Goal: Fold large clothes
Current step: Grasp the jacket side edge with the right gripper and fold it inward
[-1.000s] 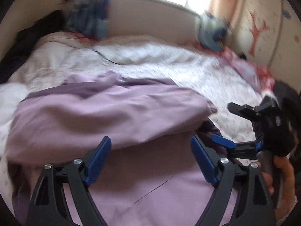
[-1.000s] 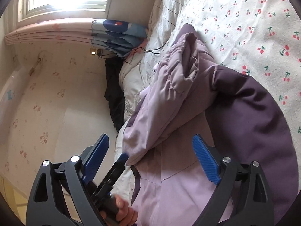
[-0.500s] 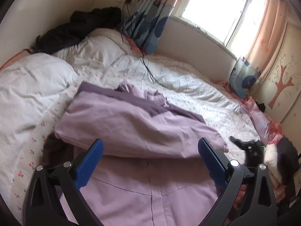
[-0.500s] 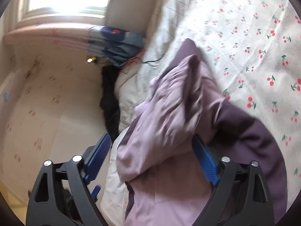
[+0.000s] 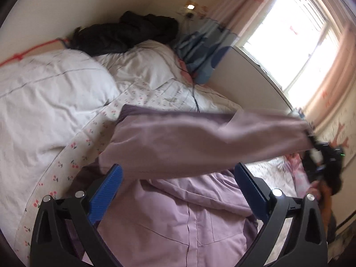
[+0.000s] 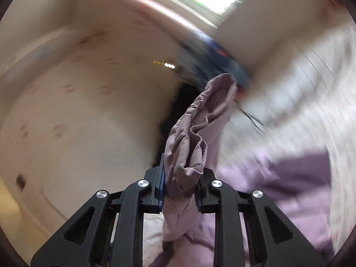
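A large lilac jacket of smooth fabric with a darker purple lining (image 5: 178, 218) lies spread over the white cherry-print bed sheet (image 5: 73, 155), filling the lower middle of the left wrist view; nothing in either view serves as a container. One long lilac sleeve (image 5: 200, 142) is stretched taut across the middle of that frame, from the jacket's shoulder at centre left to the right edge, where the black right gripper (image 5: 320, 153) pinches its cuff. Half a second ago that sleeve lay folded flat on the jacket's body and the right gripper's fingers were spread above it; now, in the right wrist view, the right gripper (image 6: 180, 189) is clenched on the gathered cuff (image 6: 195, 138), which bunches upward out of the closed blue pads (image 6: 160, 182), while the background there is smeared by motion blur. The left gripper (image 5: 178, 191) hovers over the jacket's body at the bottom of its frame, its blue-padded fingers (image 5: 104, 195) spread wide and holding nothing. A white pillow (image 5: 44, 102) sits at the left, a heap of black clothing (image 5: 124, 35) lies against the wall at upper centre, and a bright window with pink curtains (image 5: 296, 44) fills the upper right
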Demonstrator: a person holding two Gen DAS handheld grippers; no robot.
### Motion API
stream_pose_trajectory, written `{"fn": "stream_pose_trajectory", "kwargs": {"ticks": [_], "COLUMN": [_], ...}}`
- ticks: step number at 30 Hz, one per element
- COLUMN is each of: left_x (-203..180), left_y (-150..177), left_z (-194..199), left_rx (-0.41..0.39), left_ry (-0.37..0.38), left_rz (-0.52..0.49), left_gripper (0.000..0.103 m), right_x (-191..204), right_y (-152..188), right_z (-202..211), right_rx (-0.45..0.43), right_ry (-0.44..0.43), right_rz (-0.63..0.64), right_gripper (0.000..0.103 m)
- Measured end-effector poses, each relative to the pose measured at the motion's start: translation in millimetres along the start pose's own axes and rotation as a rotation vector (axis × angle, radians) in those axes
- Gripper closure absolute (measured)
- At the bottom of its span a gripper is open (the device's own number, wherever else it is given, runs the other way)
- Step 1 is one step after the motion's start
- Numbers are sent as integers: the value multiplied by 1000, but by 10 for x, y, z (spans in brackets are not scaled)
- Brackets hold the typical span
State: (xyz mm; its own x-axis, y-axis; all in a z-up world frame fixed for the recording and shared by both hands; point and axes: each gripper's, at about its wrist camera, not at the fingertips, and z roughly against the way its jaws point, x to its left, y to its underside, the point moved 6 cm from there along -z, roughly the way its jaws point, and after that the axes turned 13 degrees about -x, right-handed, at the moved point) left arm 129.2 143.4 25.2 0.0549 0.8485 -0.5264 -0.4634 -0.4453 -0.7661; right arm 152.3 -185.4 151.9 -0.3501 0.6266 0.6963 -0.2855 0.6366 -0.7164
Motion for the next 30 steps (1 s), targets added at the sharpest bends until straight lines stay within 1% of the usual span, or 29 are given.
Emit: {"fn": "stream_pose_trajectory", "kwargs": {"ticks": [1, 2, 5, 6, 7, 9, 11, 13, 14, 16, 17, 18, 19, 20, 21, 23, 25, 26, 27, 28, 30], "left_x": [34, 56, 75, 84, 93, 111, 150, 192, 212, 229, 228, 223, 225, 227, 226, 243, 280, 294, 314, 336, 380], "left_y": [-8, -11, 14, 19, 19, 23, 29, 30, 30, 20, 14, 10, 9, 14, 20, 31, 36, 39, 46, 57, 88], "left_z": [-5, -8, -21, -27, -30, -38, -57, -67, -72, -63, -58, -53, -47, -48, -51, -57, -74, -84, -107, -135, -212], "left_rx": [-1, -1, 6, 9, 10, 15, 25, 29, 30, 28, 26, 25, 24, 27, 32, 39, 43, 43, 40, 39, 39], "left_ry": [-8, -18, -46, -57, -64, -77, -86, -88, -91, -93, -92, -93, -94, -97, -100, -121, -146, -152, -157, -162, -175], "left_rz": [5, 3, -29, -43, -52, -67, -60, -37, -28, -18, -17, -17, -20, -25, -29, -48, -74, -84, -94, -102, -118], "left_gripper": [7, 7, 7, 7, 7, 7, 7, 7, 7, 7, 7, 7, 7, 7, 7, 7, 7, 7, 7, 7, 7], "right_x": [-34, -164, -1010, -1295, -1672, -2107, -2282, -2204, -2092, -1993, -2003, -2073, -2125, -2204, -2241, -2201, -2186, -2152, -2071, -1968, -1713], "right_y": [18, 76, 467, 620, 839, 1183, 1359, 1354, 1305, 1269, 1273, 1319, 1351, 1382, 1344, 1208, 1067, 979, 890, 820, 724], "right_z": [2, 16, 114, 181, 277, 439, 571, 603, 590, 621, 621, 607, 573, 603, 689, 881, 1103, 1193, 1222, 1177, 962], "right_rx": [-4, -3, 41, 59, 92, 139, 136, 119, 113, 119, 141, 185, 229, 263, 257, 212, 157, 122, 89, 77, 76], "right_ry": [10, 41, 229, 293, 373, 465, 475, 463, 445, 445, 472, 499, 514, 519, 517, 549, 623, 656, 655, 636, 596], "right_rz": [12, 9, -76, -113, -162, -223, -264, -251, -220, -178, -166, -184, -212, -254, -266, -269, -255, -233, -193, -140, -22], "right_gripper": [83, 83, 83, 83, 83, 83, 83, 83, 83, 83, 82, 81, 74, 72, 71, 55, 44, 44, 43, 43, 44]}}
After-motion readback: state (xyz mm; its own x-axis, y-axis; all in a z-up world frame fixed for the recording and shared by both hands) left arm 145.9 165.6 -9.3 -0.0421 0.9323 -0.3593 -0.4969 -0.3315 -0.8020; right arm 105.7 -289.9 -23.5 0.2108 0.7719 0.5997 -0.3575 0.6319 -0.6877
